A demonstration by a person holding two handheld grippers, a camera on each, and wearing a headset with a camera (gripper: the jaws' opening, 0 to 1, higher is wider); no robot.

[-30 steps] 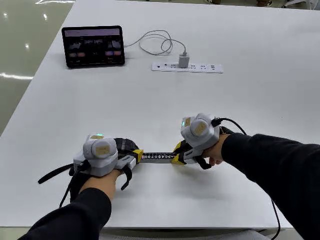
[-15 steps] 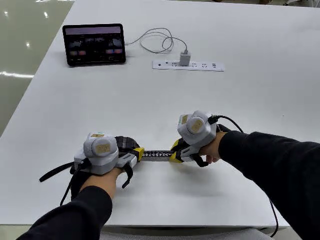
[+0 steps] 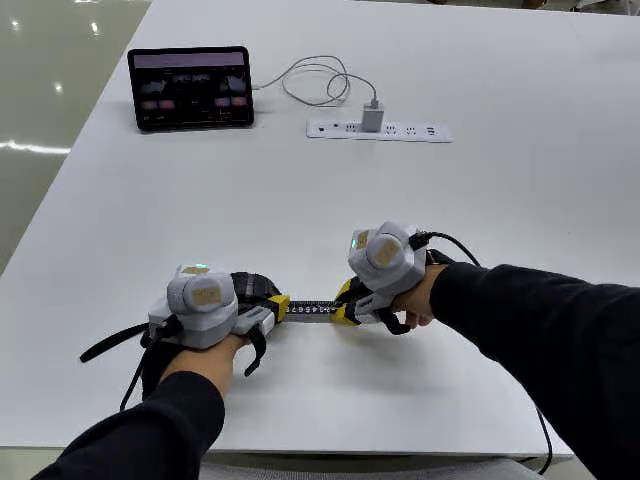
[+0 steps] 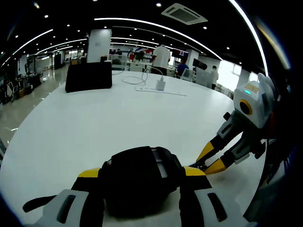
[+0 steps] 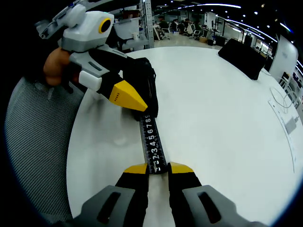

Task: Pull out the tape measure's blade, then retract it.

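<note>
Holding a black tape measure (image 4: 139, 182) on a white surface (image 3: 300, 180), a person works with a gripper in each hand near the front edge. The left gripper (image 3: 272, 308) is clenched around the rounded black case, one yellow-tipped jaw on each side, and the case rests on the surface. The right gripper (image 5: 158, 168) is closed on the free end of the blade (image 5: 152, 142), pinching its tip between its two yellow jaw ends.

Only a short length of blade is out, running straight between the two grippers, which sit near each other. With so little drawn, this is either the start of the pull or the close of the retraction; which one cannot be told.

If pulling, the right gripper would need to travel away from the case in line with the blade while the left keeps the case steady. If retracting, it should guide the tip back slowly so the blade does not snap in.

The blade is dark and narrow, printed with white numbers and tick marks, and lies flat and low over the surface.
</note>
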